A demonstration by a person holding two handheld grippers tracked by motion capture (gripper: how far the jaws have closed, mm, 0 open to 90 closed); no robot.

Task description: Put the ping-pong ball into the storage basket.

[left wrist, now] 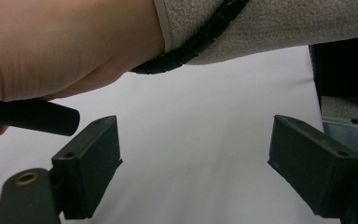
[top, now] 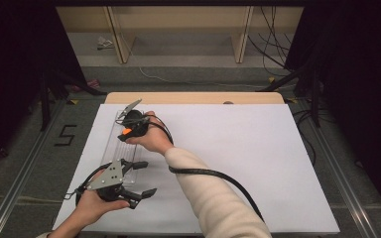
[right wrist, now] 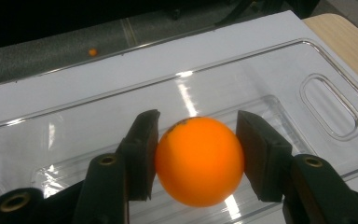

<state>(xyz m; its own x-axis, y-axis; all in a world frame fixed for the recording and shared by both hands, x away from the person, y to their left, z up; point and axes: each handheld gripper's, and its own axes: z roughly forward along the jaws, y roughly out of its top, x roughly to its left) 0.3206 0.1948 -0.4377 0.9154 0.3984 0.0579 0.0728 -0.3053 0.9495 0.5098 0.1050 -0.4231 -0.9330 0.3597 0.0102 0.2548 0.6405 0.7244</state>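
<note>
light: bright on white sheet (top: 258, 163), dark surround | glare: white streaks on clear tray (right wrist: 270, 79) beyond the fingers (right wrist: 142, 156), highlight on orange ball (right wrist: 199, 161) between them | blur: close sleeve (left wrist: 270, 28) soft above the fingers

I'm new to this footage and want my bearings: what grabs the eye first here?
An orange ball stands out, clamped between the jaws of the right gripper above a clear plastic tray at the left of the white table. Nearer the person, the left gripper hangs open over bare white surface.
</note>
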